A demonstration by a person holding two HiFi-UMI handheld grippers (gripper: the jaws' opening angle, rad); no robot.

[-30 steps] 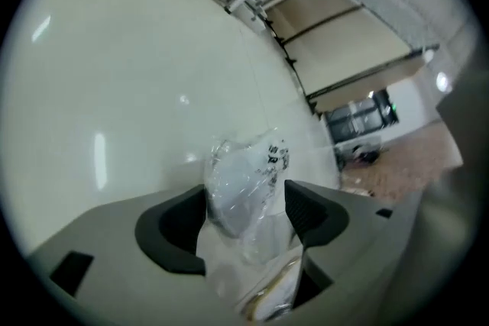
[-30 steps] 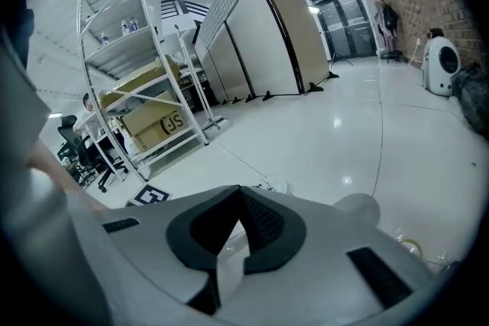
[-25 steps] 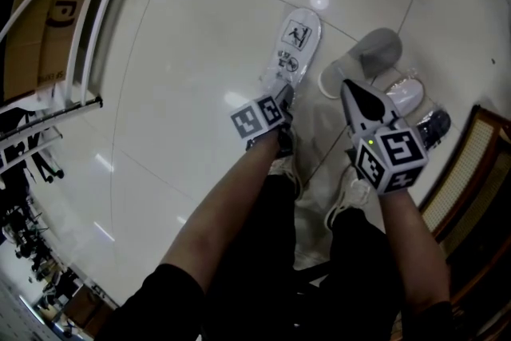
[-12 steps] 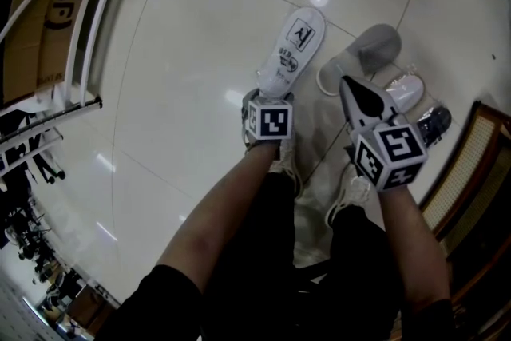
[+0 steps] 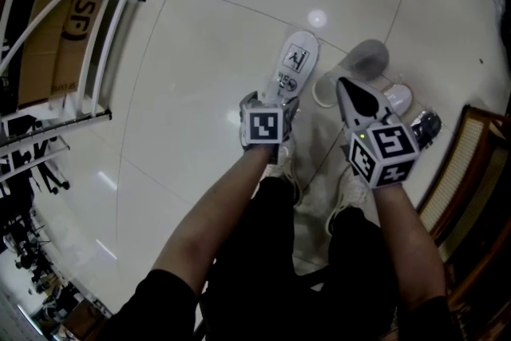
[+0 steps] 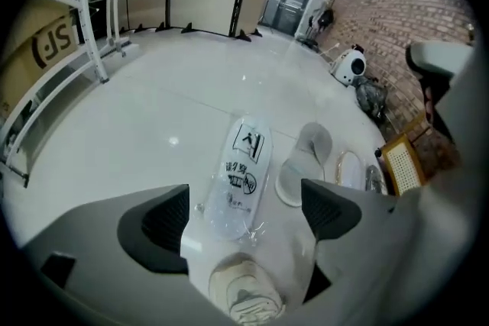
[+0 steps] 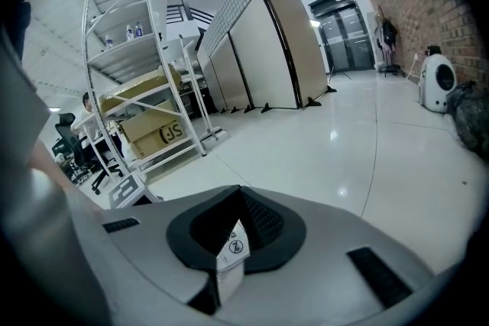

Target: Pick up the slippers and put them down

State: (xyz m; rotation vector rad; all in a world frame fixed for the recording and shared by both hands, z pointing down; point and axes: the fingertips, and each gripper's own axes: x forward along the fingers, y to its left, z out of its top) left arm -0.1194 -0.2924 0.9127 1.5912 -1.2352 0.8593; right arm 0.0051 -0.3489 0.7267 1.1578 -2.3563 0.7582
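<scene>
On the tiled floor (image 5: pixel 184 76) the wrapped slipper (image 5: pixel 291 66) is seen lying flat, just beside a grey slipper (image 5: pixel 361 61), so that half of the task is judged done. The left hand-held gripper (image 6: pixel 244 214) has just been opened wide above it with nothing between its jaws. The right hand-held gripper (image 7: pixel 237 234) is clamped on a thin printed wrapper (image 7: pixel 230 263), its slipper judged yet to be set down.

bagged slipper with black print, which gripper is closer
Left. The left gripper is just above the bagged slipper; the right gripper is off to the side, by the grey slipper.
</scene>
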